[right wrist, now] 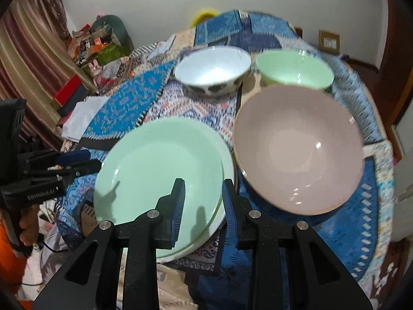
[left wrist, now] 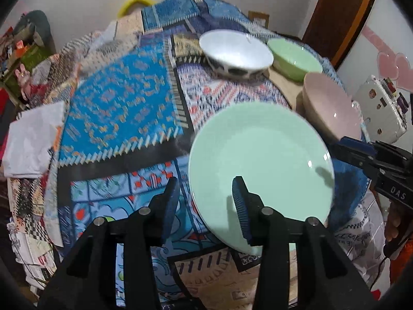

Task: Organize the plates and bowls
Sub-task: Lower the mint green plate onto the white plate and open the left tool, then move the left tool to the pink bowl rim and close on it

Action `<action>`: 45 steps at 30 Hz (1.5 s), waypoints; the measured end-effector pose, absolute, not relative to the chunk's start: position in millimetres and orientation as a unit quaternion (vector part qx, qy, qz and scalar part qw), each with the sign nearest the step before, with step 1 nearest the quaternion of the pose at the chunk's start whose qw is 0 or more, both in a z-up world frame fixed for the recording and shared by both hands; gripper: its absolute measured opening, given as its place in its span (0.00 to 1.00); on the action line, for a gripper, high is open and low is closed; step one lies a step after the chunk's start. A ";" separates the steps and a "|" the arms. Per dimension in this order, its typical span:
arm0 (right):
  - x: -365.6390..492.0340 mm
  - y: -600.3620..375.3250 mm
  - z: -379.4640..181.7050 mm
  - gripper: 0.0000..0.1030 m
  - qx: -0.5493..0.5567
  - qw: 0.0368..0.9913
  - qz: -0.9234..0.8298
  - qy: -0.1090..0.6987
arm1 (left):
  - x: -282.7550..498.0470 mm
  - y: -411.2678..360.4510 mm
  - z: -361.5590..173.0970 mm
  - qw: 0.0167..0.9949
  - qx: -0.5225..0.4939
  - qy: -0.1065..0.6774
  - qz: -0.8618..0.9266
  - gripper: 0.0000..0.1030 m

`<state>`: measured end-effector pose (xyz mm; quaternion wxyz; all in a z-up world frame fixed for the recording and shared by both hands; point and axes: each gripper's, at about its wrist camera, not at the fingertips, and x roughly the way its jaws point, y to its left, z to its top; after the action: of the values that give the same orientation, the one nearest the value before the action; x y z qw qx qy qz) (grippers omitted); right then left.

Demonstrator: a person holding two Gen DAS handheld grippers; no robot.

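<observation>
Plainly, in the left wrist view the left gripper point(left wrist: 206, 204) hangs over the near edge of a pale green plate point(left wrist: 260, 165) lying on the patterned cloth point(left wrist: 116, 108); its jaws stand partly apart with nothing pressed between them, one finger over the cloth and the other over the plate's rim. Farther back sit a white bowl with dark spots point(left wrist: 236, 54), a green bowl point(left wrist: 294, 58) just beside it, and a pink bowl point(left wrist: 333, 111) near the plate's far right edge. The right gripper point(left wrist: 361, 155) shows at the right border, apart from the plate. In the right wrist view the right gripper point(right wrist: 202, 204) has its jaws close together over the plate's right rim with a narrow gap, gripping nothing. Here the green plate point(right wrist: 155, 165) appears to rest on a second plate point(right wrist: 227, 170), whose paler rim peeks out at the right, so the plates seem stacked already. The pink bowl point(right wrist: 299, 149), the spotted bowl point(right wrist: 214, 67) and the green bowl point(right wrist: 294, 69) each stand separately, so nesting the bowls looks to be what remains. The left gripper point(right wrist: 74, 162) is near the plate's left edge.
</observation>
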<state>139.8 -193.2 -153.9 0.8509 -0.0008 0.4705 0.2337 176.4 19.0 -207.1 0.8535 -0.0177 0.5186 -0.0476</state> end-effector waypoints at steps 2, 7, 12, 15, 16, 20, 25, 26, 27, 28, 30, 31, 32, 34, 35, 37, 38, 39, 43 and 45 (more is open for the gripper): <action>136.4 -198.0 -143.9 0.31 -0.006 0.859 0.231 0.457 | 176.7 18.9 -195.2 0.859 -0.020 0.510 -0.049 0.41; 133.8 -210.6 -123.4 0.40 -0.016 0.880 0.215 0.424 | 176.8 7.5 -163.2 0.878 -0.016 0.476 -0.050 0.53; 137.1 -229.6 -111.5 0.50 -0.008 0.894 0.195 0.404 | 179.5 -14.9 -140.1 0.893 -0.002 0.445 -0.064 0.67; 139.7 -243.8 -109.1 0.51 -0.006 0.899 0.181 0.400 | 183.0 -30.1 -134.3 0.897 0.009 0.436 -0.072 0.74; 139.8 -247.3 -108.0 0.53 -0.003 0.899 0.177 0.400 | 185.8 -36.1 -133.5 0.897 0.009 0.435 -0.077 0.78; 146.5 -268.2 -110.5 0.63 0.008 0.904 0.152 0.400 | 198.8 -55.1 -138.3 0.889 0.007 0.448 -0.092 0.79; 153.1 -286.3 -118.3 0.68 0.019 0.903 0.132 0.409 | 220.9 -79.3 -151.5 0.879 0.012 0.464 -0.106 0.79; 156.0 -289.8 -121.7 0.68 0.021 0.902 0.128 0.413 | 222.7 -81.9 -153.5 0.878 0.012 0.466 -0.109 0.79; 157.1 -291.6 -123.4 0.68 0.022 0.901 0.126 0.414 | 227.4 -86.0 -156.7 0.876 0.012 0.469 -0.112 0.79; 159.2 -294.4 -125.9 0.68 0.024 0.901 0.124 0.416 | 232.0 -90.7 -160.2 0.873 0.013 0.473 -0.116 0.79; 164.3 -298.4 -132.2 0.68 0.029 0.898 0.121 0.422 | 242.4 -100.9 -167.8 0.868 0.018 0.481 -0.123 0.79; 167.3 -301.6 -136.8 0.68 0.033 0.896 0.120 0.426 | 246.5 -105.0 -171.4 0.866 0.021 0.484 -0.125 0.79; 169.6 -303.0 -140.4 0.68 0.035 0.895 0.119 0.429 | 249.6 -108.0 -175.0 0.864 0.024 0.486 -0.127 0.79; 173.3 -304.1 -147.0 0.68 0.036 0.893 0.117 0.434 | 259.1 -116.7 -185.1 0.858 0.031 0.495 -0.131 0.79; 175.1 -305.2 -150.7 0.68 0.037 0.892 0.116 0.436 | 262.4 -119.7 -189.1 0.856 0.032 0.499 -0.133 0.79; 178.6 -306.6 -157.4 0.68 0.040 0.890 0.117 0.439 | 269.8 -126.6 -198.8 0.851 0.034 0.506 -0.138 0.79; 179.7 -307.3 -160.2 0.68 0.041 0.889 0.118 0.441 | 272.8 -129.4 -202.8 0.850 0.035 0.508 -0.139 0.79; 181.3 -307.8 -163.3 0.68 0.043 0.888 0.119 0.443 | 275.9 -132.3 -206.7 0.848 0.037 0.510 -0.140 0.79; 187.7 -309.9 -173.9 0.60 0.053 0.883 0.127 0.449 | 285.7 -141.3 -218.5 0.846 0.045 0.511 -0.143 0.70; 190.8 -310.2 -178.8 0.53 0.059 0.878 0.135 0.455 | 289.5 -144.8 -223.6 0.844 0.048 0.514 -0.146 0.63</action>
<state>190.8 -310.2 -178.8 0.8782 0.0594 0.4550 0.1348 289.5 -144.8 -223.6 0.8436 0.0480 0.5144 -0.1463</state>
